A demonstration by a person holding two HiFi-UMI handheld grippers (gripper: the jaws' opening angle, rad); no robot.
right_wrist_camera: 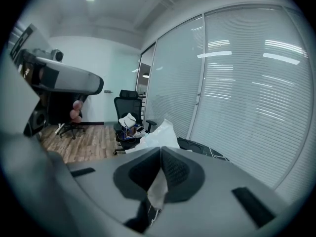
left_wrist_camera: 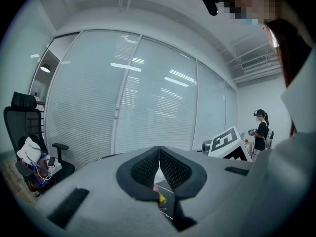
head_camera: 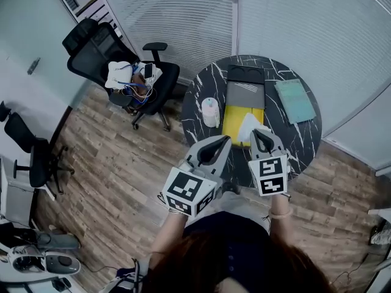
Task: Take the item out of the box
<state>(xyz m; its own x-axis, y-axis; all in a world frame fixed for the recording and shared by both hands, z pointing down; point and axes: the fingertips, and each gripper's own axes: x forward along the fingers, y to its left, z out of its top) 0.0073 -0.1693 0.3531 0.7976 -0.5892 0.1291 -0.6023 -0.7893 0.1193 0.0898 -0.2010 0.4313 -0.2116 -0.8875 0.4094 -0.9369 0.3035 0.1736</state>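
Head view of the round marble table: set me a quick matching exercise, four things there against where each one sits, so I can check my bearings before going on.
Things:
1. white roll
2. teal flat book
3. black two-hollow tray
4. white crinkled plastic bag

Places:
A. pinched in the right claw, over the yellow box
B. left of the yellow box
C. beyond the box's grey lid, at the table far edge
D. right of the grey lid

Pairs: 1-B; 2-D; 3-C; 4-A.
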